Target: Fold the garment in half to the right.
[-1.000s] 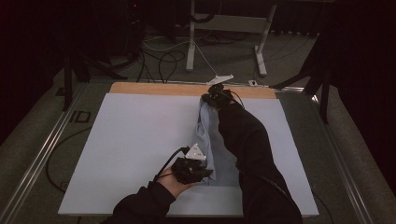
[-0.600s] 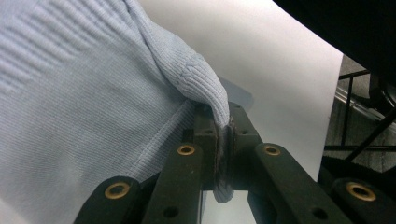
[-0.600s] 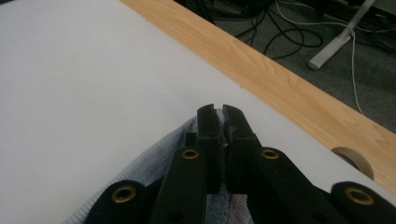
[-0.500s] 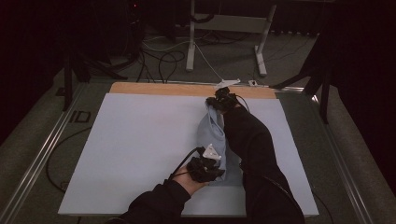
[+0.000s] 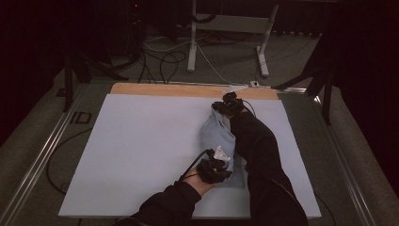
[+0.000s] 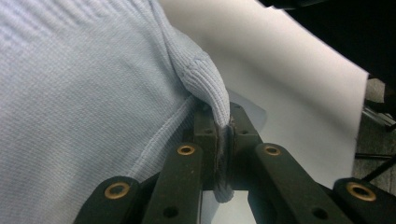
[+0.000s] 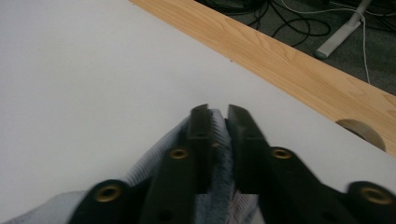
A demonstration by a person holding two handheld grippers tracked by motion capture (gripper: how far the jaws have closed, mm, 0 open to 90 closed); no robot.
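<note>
Two grippers clamped on the light blue garment (image 5: 217,134), left gripper (image 6: 224,135) now nearer the table's front, right gripper (image 7: 218,116) still at the far end.

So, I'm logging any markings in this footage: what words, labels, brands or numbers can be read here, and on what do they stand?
"ID": reads so in pale letters on the dark floor left of the table, though small and faint.
No other text is legible; the light blue knit garment carries none.
</note>
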